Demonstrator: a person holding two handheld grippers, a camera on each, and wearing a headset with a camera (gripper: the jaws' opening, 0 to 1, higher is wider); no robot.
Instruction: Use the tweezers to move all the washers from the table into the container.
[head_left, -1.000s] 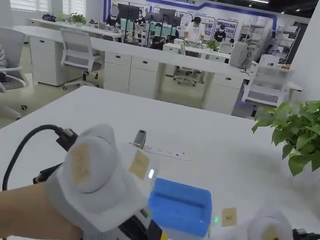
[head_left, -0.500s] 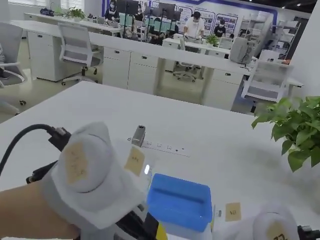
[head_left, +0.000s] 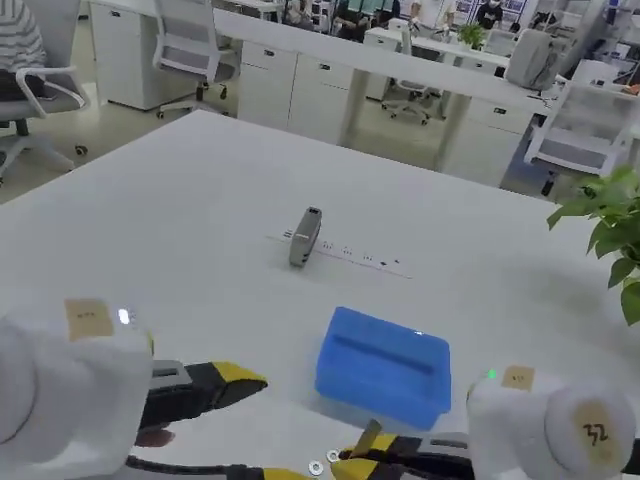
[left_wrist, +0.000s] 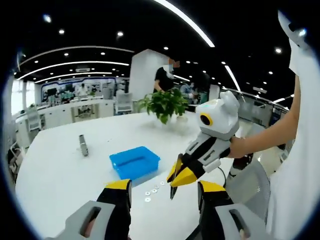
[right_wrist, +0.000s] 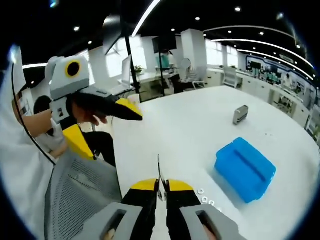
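Now my head view has dropped onto the blue container (head_left: 383, 365), with the washers (head_left: 316, 467) just beside it. The right gripper (right_wrist: 159, 187) clamps the tweezers (right_wrist: 159, 172) and the left gripper (left_wrist: 165, 187) stands wide and empty. I judge picking can begin.

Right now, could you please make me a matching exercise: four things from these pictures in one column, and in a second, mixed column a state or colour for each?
Things:
1. left gripper
2. right gripper
3. washers
4. container

States:
a. blue
b. shut on the tweezers
c. open, holding nothing
d. lying on the table

Pairs: 1-c, 2-b, 3-d, 4-a
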